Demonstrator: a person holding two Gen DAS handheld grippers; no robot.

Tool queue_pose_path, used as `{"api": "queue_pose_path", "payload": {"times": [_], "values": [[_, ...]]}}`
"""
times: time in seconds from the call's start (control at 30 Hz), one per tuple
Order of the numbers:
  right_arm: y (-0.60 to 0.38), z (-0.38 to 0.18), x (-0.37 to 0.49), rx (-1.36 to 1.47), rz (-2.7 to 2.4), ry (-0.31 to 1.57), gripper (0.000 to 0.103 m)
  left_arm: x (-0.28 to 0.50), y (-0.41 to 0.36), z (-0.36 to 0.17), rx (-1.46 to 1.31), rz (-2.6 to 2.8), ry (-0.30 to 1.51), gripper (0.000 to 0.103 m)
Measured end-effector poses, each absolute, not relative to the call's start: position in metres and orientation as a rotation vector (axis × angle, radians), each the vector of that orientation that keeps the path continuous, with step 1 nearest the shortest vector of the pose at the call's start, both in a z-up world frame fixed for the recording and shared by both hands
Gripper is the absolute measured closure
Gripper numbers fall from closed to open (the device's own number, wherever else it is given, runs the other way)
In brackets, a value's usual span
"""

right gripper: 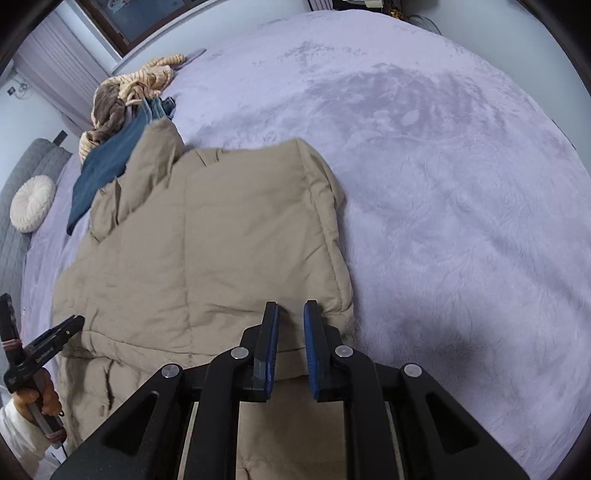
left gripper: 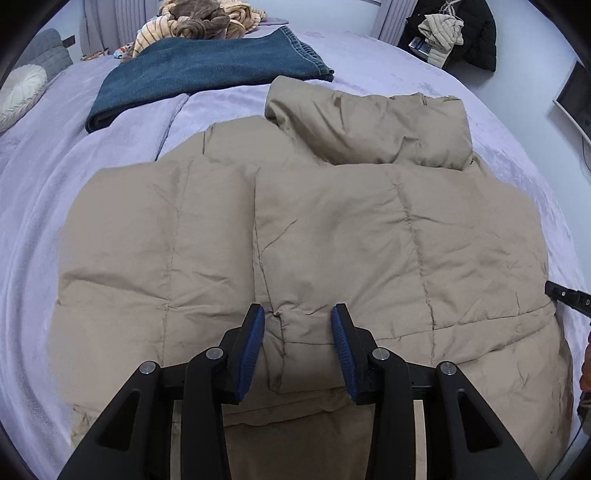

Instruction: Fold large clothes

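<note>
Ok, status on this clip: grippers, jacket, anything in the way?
Left hand-held gripper open over the tan puffer jacket. Right hand-held gripper narrow at its edge, grip unclear. Jacket partly folded on the bed. Folded jeans beyond, clear.

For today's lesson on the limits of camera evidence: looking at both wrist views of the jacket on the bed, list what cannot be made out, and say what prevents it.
- Tan puffer jacket: near hem cut off, left wrist view, by the left gripper.
- Right gripper: fabric gripped or not, its own fingers hide it.
- Jeans: mostly hidden, right wrist view, behind the jacket.
- Clothes pile: cut by the top edge, left wrist view.
</note>
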State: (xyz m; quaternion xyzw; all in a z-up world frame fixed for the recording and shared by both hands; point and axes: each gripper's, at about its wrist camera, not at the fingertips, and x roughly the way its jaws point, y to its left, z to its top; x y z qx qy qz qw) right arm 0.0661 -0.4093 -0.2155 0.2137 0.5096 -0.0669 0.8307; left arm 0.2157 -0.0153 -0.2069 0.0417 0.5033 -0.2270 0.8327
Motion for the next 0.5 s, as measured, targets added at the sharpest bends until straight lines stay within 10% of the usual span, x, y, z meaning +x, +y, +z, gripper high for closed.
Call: {"api": "queue_pose_path", "payload": {"times": [0.5], "values": [[-0.411,-0.193,0.044,0.520,-0.125,1.181,0.081,0.202,-0.007,-0.176,0.122,-0.383,1.096,0.060]]}}
